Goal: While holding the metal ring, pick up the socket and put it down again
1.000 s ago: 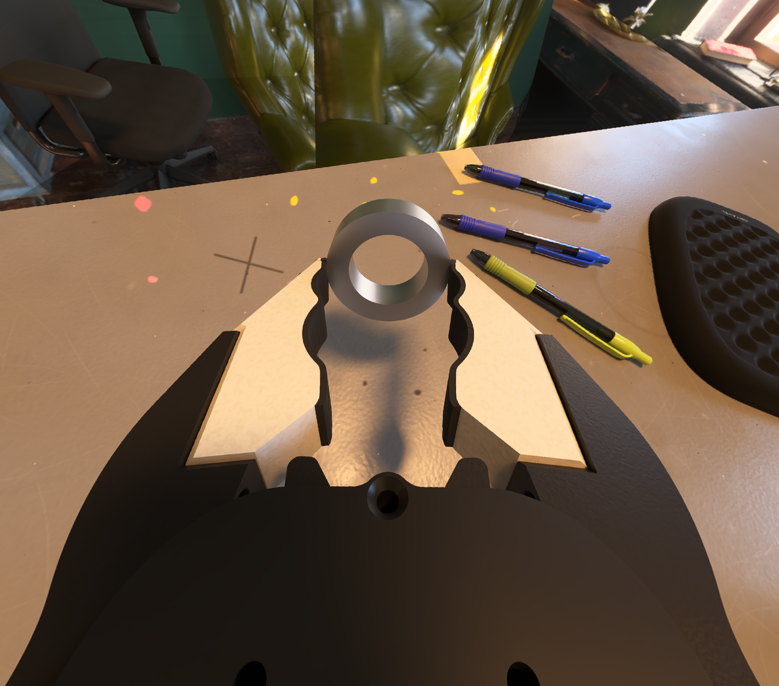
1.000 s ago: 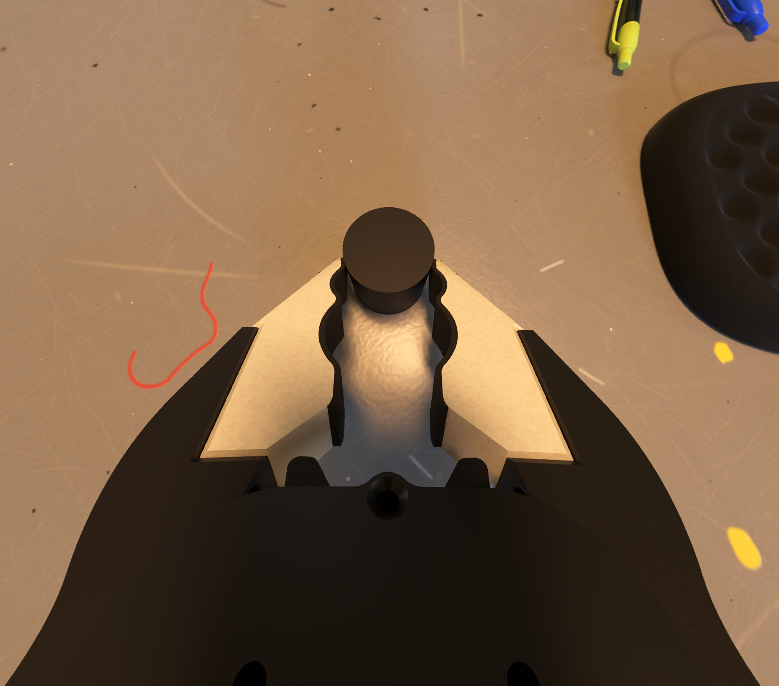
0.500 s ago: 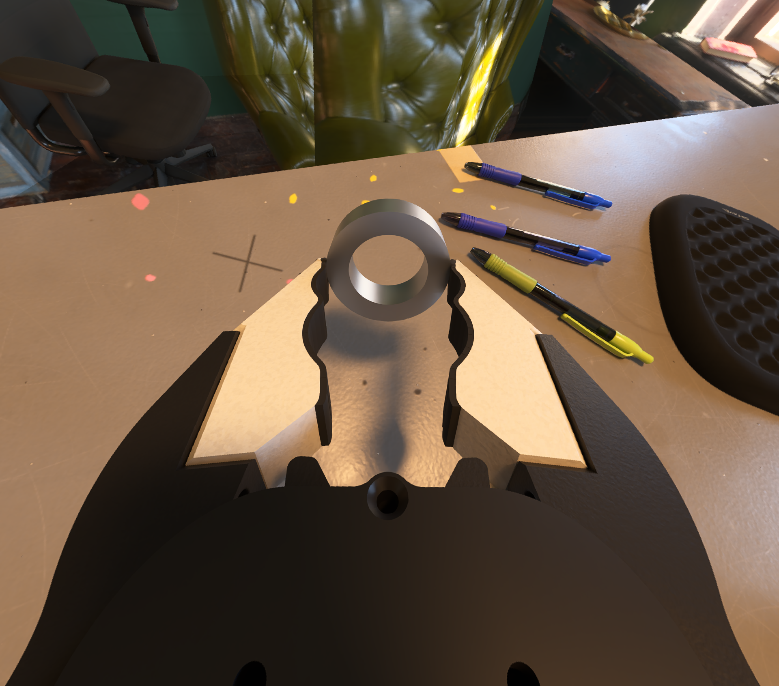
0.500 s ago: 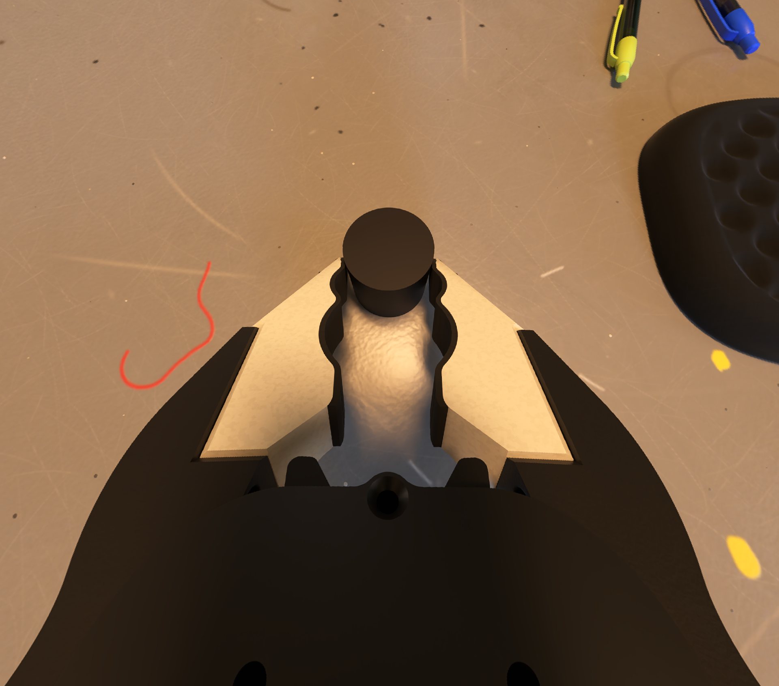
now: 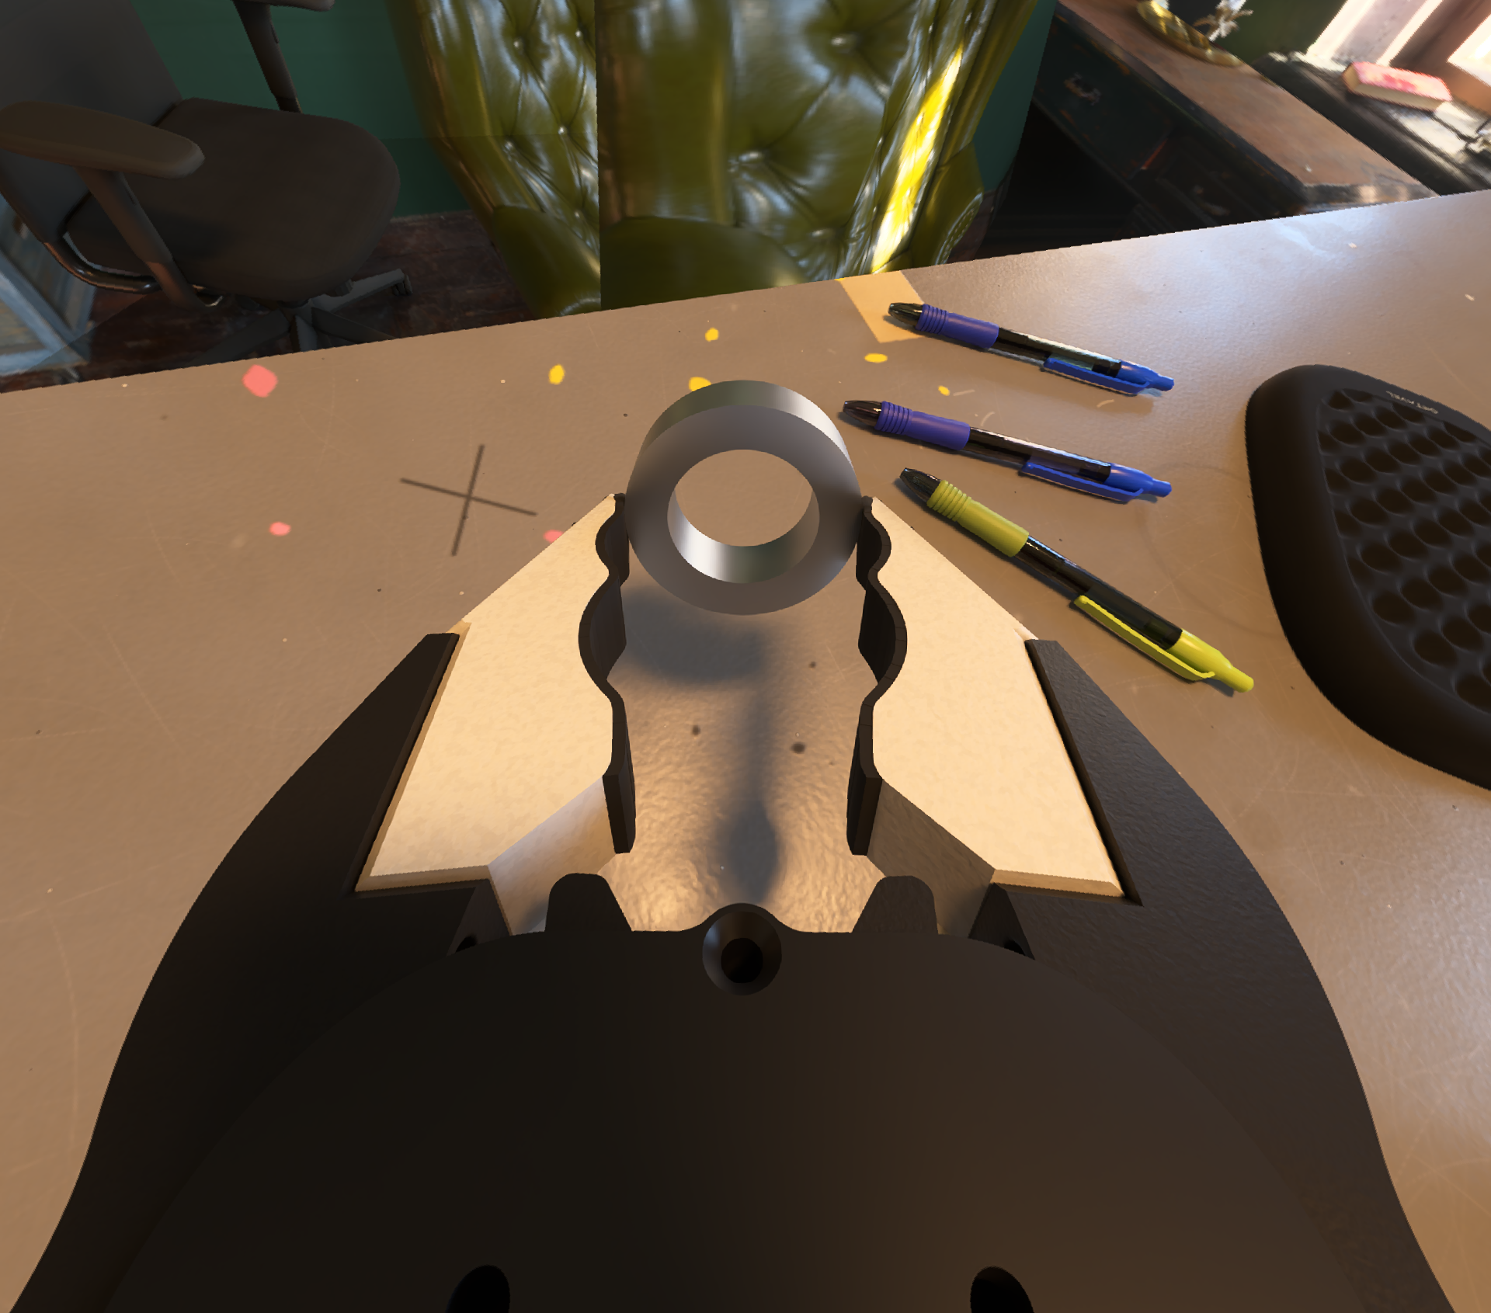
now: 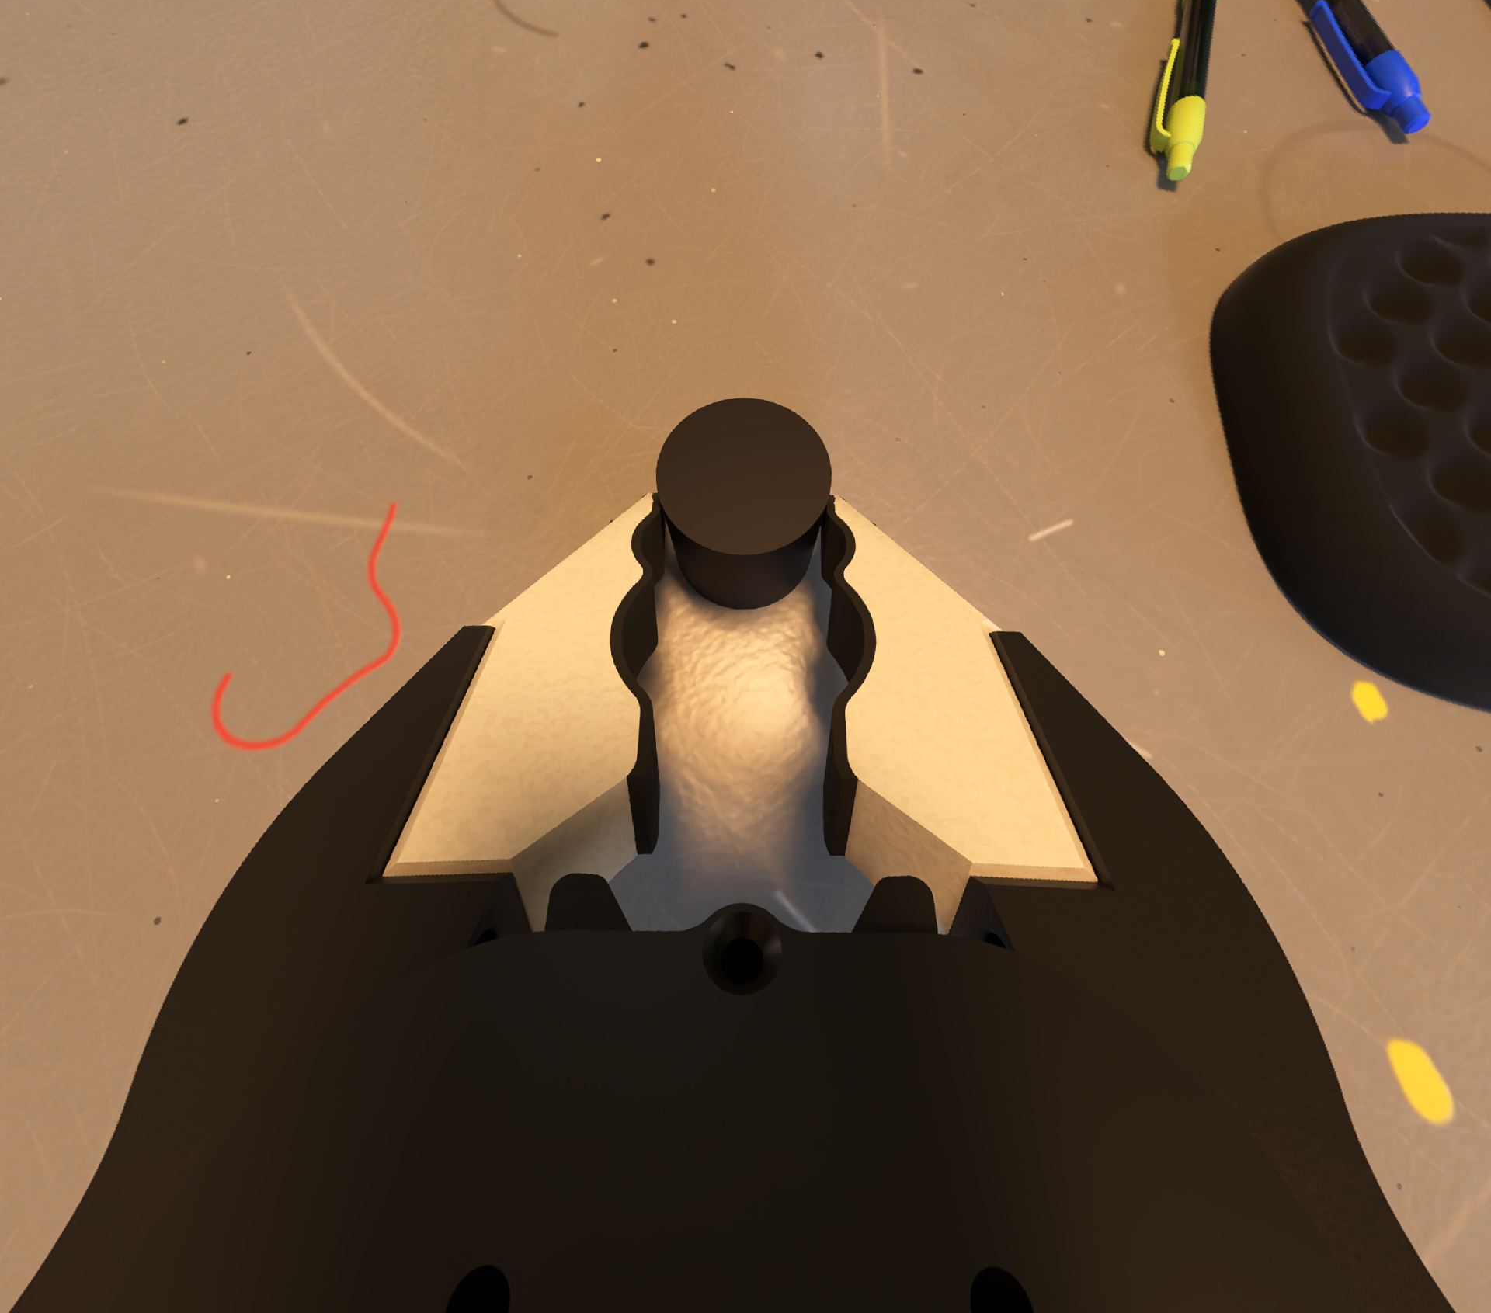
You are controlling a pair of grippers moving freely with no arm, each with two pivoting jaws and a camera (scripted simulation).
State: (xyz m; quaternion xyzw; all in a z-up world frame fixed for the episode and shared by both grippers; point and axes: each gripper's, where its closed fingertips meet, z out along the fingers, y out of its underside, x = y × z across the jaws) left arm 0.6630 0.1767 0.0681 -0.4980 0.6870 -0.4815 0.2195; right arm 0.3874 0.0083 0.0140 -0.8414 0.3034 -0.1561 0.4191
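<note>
While the left tongs (image 5: 742, 524) grip the ring (image 5: 741, 496) and the right tongs (image 6: 742, 532) clamp the socket (image 6: 742, 496), pens (image 5: 1073, 580) lie on the scuffed tan bench (image 6: 403, 225) before a green armchair (image 5: 726, 64).

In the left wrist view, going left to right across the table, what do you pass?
Pencilled cross → metal ring held in the left gripper → yellow pen → black honeycomb pad.

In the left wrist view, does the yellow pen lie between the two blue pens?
No, the yellow pen lies nearest the camera, with both blue pens beyond it toward the table edge.
</note>
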